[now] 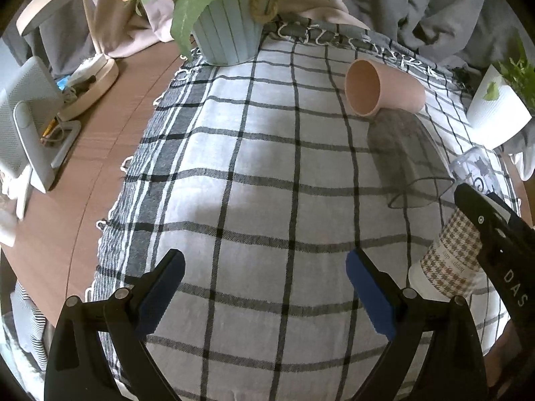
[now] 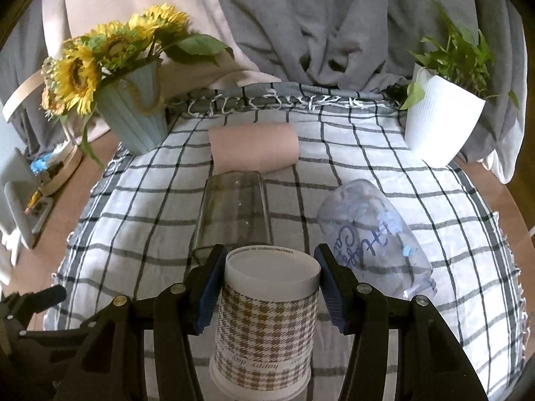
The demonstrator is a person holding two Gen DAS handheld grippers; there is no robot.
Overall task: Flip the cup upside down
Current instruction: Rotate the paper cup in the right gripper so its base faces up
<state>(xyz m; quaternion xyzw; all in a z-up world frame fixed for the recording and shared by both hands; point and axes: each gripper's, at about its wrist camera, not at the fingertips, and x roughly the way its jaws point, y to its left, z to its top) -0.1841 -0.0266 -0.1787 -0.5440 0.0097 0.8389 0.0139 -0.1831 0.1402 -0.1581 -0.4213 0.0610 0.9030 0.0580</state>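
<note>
Houndstooth paper cup (image 2: 265, 314) upside down, between right gripper (image 2: 267, 287) pads.

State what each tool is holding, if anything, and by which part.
The right tool grips the houndstooth paper cup, already upside down, by its sides near the base. The left tool is open and holds nothing.

A paper cup (image 2: 265, 317) stands upside down on the cloth (image 2: 434, 207) at the near edge of the table (image 2: 43, 234), between the fingers of the right claw (image 2: 267, 287). Just behind it stands an upturned glass (image 2: 232, 214), and a clear cup (image 2: 374, 234) lies on its side to the right. Farther back, a plain cup (image 2: 254, 148) lies on its side. A flower pot (image 2: 133, 123) sits far left, a plant pot (image 2: 438, 123) far right. The left claw (image 1: 265, 287) hangs over bare cloth, left of the paper cup.
</note>
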